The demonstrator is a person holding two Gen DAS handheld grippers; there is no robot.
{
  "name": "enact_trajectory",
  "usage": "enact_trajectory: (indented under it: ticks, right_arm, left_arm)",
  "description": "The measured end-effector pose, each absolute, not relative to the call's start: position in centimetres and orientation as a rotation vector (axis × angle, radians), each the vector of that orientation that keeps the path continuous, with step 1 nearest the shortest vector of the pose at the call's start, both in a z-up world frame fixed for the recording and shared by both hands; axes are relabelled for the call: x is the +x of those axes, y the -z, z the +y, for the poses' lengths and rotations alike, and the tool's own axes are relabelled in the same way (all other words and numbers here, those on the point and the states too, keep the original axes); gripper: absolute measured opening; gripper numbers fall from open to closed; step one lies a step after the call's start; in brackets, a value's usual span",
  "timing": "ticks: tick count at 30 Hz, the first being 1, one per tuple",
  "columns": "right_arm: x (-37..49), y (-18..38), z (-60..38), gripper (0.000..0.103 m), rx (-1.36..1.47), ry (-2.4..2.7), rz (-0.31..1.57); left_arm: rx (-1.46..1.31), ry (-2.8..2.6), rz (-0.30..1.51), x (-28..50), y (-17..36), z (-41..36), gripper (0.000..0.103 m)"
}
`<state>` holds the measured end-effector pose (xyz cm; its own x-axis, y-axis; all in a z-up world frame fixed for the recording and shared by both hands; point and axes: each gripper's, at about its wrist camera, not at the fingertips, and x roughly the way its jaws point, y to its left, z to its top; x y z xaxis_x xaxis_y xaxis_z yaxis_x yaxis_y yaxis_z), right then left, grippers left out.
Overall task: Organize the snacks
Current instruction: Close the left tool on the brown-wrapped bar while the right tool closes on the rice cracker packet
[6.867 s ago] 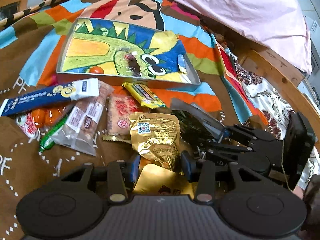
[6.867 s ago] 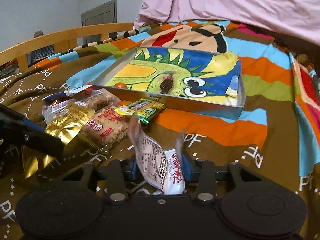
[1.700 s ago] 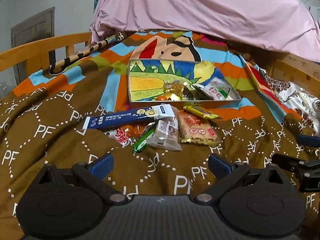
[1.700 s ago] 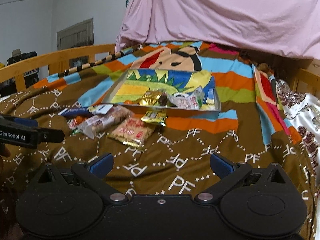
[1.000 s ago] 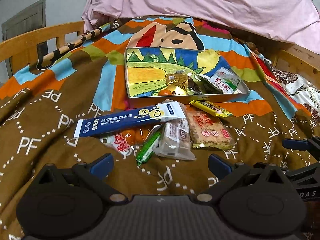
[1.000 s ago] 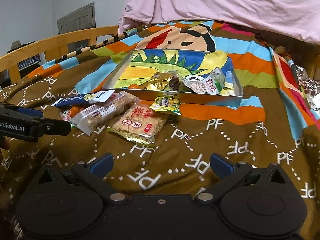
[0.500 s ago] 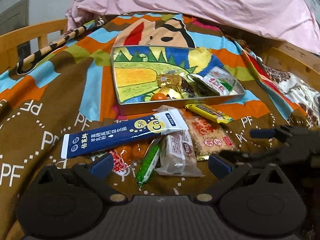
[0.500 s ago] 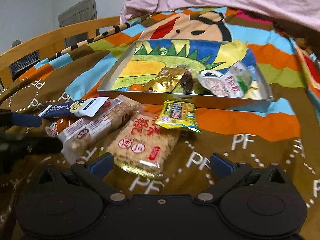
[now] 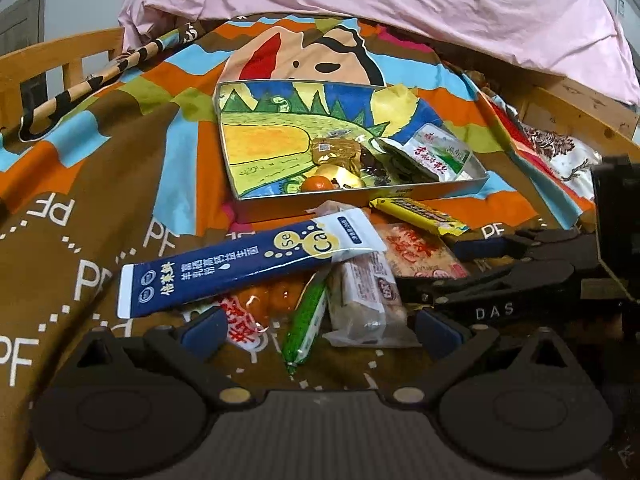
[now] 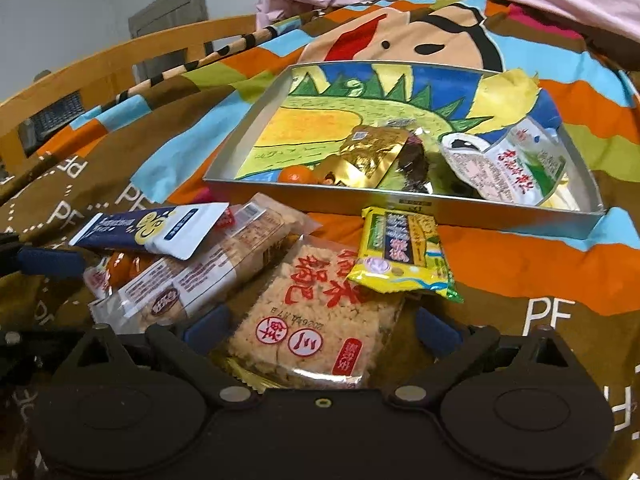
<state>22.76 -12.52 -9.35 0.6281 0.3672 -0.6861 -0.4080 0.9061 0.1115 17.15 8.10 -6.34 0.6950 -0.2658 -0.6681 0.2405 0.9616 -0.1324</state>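
A shallow tray (image 9: 360,194) (image 10: 304,194) with a dinosaur picture lies on the bed and holds gold packets (image 10: 368,152) and a white packet (image 10: 516,168). In front of it lie loose snacks: a blue-and-white stick pack (image 9: 240,266), a clear cake pack (image 9: 366,292), a green stick (image 9: 306,326), a red sausage pack (image 9: 248,306), a rice cracker pack (image 10: 316,320) and a yellow packet (image 10: 400,256). My left gripper (image 9: 320,326) is open around the green stick and cake pack. My right gripper (image 10: 320,326) is open around the rice cracker pack.
A brown and striped blanket (image 9: 100,208) covers the bed. A pink quilt (image 9: 400,4) is heaped behind the tray. Wooden bed rails (image 10: 132,60) run along the left and the right (image 9: 576,108). The right gripper's body (image 9: 520,280) lies close beside the left gripper.
Both grippers have moved forward and down to the loose snacks, staying open. The snacks now lie between their fingers. Earlier held gold and white packets lie in the tray.
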Motion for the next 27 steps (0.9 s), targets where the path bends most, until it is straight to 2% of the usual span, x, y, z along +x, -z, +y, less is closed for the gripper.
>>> enact_trajectory:
  ticks: [3,12,16,20,27]
  right_arm:
    - [22.3,9.3,-12.8,0.086,-0.075,-0.477,0.765]
    - [20.1,8.8,-15.8,0.076,-0.122,-0.514,0.751]
    - [19.3,8.7,-17.2,0.076,-0.109,-0.506,0.741]
    - [19.0,9.0,-17.1,0.084,-0.122,-0.513,0.705]
    - [19.5,9.9,-16.4,0.09,-0.147,-0.551,0.685]
  left_arm:
    - [-0.032,0.299,0.754,17.2,6.3,7.7,0.102]
    - [-0.06,0.339,0.763,18.3,5.9,5.5,0.1]
    - [-0.032,0.338,0.77,19.3,6.0,3.9,0.092]
    - [0.019,0.324,0.779,20.1,6.4,2.6,0.086]
    - [0.037,0.305,0.833,22.1,7.2,2.5,0.072]
